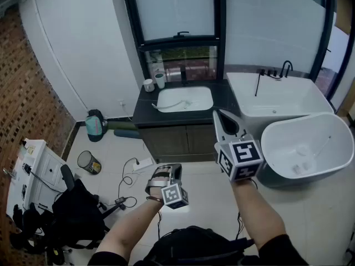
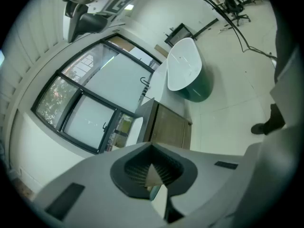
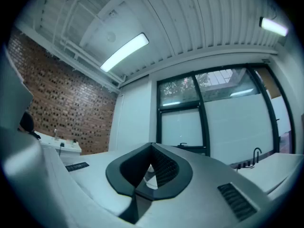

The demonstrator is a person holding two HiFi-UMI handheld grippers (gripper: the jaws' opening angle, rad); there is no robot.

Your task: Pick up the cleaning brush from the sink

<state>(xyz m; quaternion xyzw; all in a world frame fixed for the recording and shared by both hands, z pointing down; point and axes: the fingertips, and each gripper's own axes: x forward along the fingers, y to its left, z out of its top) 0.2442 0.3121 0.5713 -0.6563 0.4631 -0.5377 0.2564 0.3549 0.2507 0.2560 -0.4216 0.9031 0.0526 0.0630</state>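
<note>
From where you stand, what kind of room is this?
Most likely a bathroom: a white sink in a dark vanity, a built-in bathtub with a black tap, and a freestanding oval tub.

Wearing dark sleeves (image 1: 276, 252) on both upper arms. Showing pale grey, smooth-shelled, wedge-shaped bodies on the left gripper (image 2: 153, 171) and right gripper (image 1: 218, 115). Showing black ribbed pads (image 3: 164, 167) inside both, dark slotted vents (image 3: 235, 201) on the shells, and a cube (image 1: 242, 158) with black-and-white square markers on both.
</note>
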